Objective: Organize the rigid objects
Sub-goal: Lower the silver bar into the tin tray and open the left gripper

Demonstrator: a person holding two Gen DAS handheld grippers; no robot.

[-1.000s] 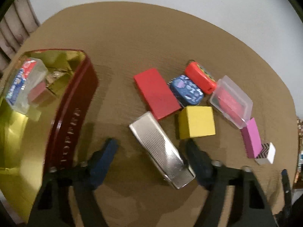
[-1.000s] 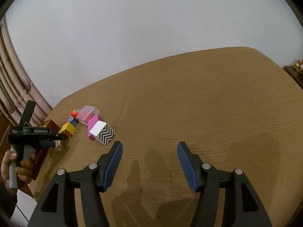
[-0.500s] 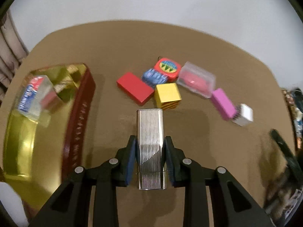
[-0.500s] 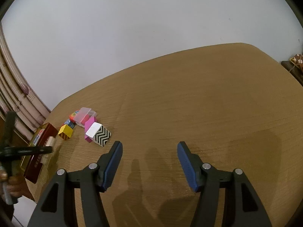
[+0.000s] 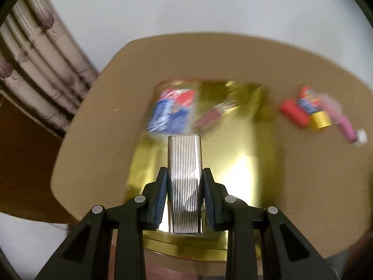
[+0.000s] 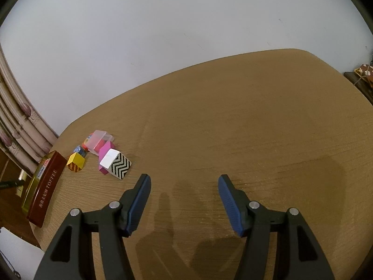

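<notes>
A second ago your left gripper (image 5: 185, 184) stood open over the silver case (image 5: 185, 182), which lay flat on the table (image 5: 98, 126) beside the yellow block (image 5: 321, 120). Now the jaws are closed on the case, both pads pressing its long sides, and you carry it above the gold inside of the tin (image 5: 261, 144). The pick is done, and I judge that only the placing remains for this piece.

In the tin, at the far left, a blue and red packet (image 5: 172, 112) lies already, with a dark red piece (image 5: 209, 116) beside it; both are blurred. The near part of the tin floor looks free, so there is room under the case.

The case's long axis runs along the fingers, away from the camera, and its far end points toward the packet. Its ribbed broad face looks up at the camera.

At the right of the tin the other blocks wait in a group on the table, well apart from it.

Your right gripper (image 6: 184, 200) is as it was, open and empty, over bare table.
</notes>
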